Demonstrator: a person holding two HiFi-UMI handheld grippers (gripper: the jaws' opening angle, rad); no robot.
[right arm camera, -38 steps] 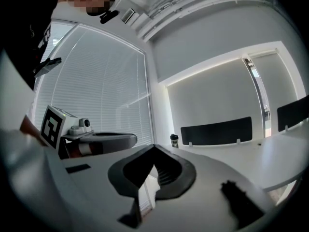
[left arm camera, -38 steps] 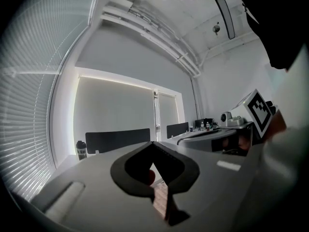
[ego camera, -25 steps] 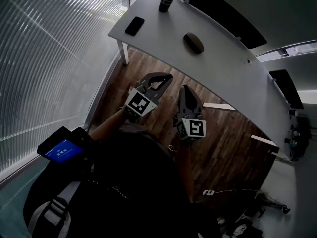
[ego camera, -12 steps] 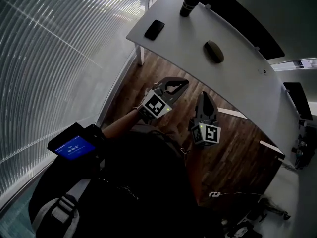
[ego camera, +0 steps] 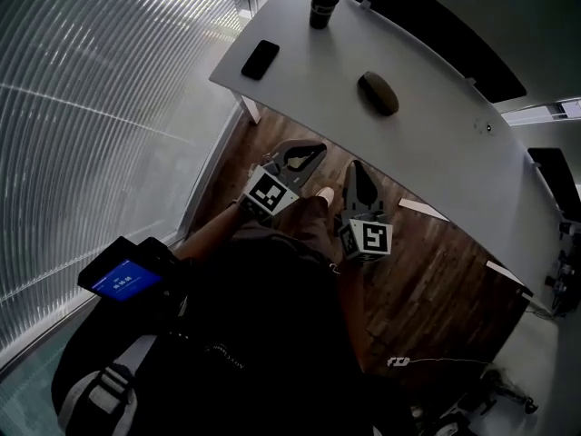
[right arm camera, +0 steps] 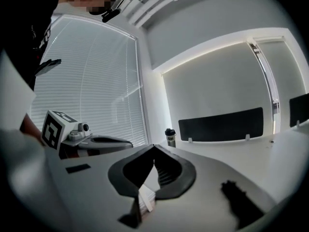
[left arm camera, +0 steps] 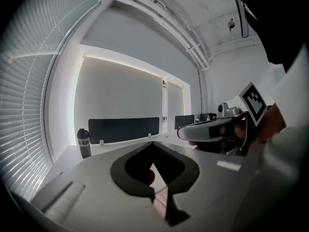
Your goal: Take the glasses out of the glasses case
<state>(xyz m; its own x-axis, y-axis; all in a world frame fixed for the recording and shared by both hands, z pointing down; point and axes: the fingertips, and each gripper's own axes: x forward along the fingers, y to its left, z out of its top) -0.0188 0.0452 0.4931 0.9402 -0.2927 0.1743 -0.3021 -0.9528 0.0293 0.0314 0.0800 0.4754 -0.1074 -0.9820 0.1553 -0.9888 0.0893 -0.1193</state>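
**Grey counter (ego camera: 427, 125) carries the glasses case (ego camera: 378, 93); both grippers short of it**

The glasses case is a dark oval lying flat near the middle of the counter, with bare surface all round it. Whether its lid is shut cannot be told from the head view, and no glasses show. A black phone (ego camera: 260, 59) lies near the counter's left corner. A dark cup (ego camera: 323, 5) stands at the far edge, just beside a long black panel (ego camera: 427, 16) that runs along the back.

The left gripper (ego camera: 318, 146) and the right gripper (ego camera: 352, 165) hang side by side over the wooden floor (ego camera: 427, 271). Both are on the near side of the counter's edge and point towards it, well apart from the case.

In the left gripper view the jaws of the left gripper (left arm camera: 152, 143) meet at their tips with nothing between them. In the right gripper view the right gripper (right arm camera: 154, 147) has its jaws together too, also empty.

The cup shows past the jaws in both views (left arm camera: 84, 141) (right arm camera: 170, 137). Slatted blinds (ego camera: 91, 107) cover the window on the left.
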